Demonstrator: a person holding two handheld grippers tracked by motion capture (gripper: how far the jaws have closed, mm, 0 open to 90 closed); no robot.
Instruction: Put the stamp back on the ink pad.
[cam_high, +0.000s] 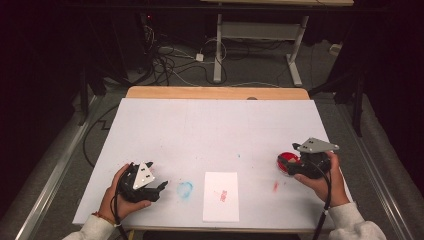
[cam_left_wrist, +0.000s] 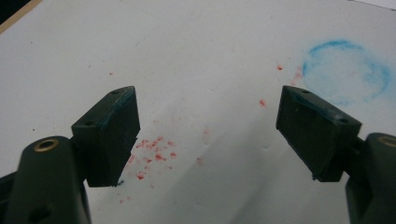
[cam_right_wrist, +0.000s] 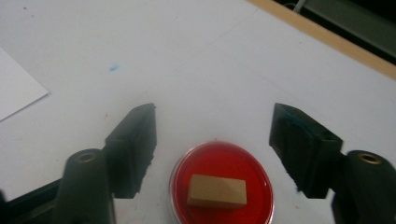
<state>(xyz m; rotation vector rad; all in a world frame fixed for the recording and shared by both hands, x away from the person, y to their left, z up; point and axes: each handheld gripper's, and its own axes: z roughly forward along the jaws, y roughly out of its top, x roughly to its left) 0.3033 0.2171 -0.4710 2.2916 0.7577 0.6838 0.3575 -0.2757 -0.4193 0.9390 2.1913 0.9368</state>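
So on my left, the left gripper (cam_high: 161, 188) sits low over the table (cam_high: 200, 125) with its jaws spread wide and nothing between them, just red specks (cam_left_wrist: 154, 151) under it and a blue ring smudge (cam_high: 184, 189) right beside it. Middle front there's a white sheet of paper (cam_high: 221, 196) with a red mark. Over on the right, the right gripper (cam_high: 286, 166) is released, jaws apart on either side of the red ink pad (cam_right_wrist: 222, 184), where the small wooden stamp block (cam_right_wrist: 217, 191) sits untouched

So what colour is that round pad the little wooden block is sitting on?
Red. The round ink pad under the wooden stamp block shows best in the right gripper view.
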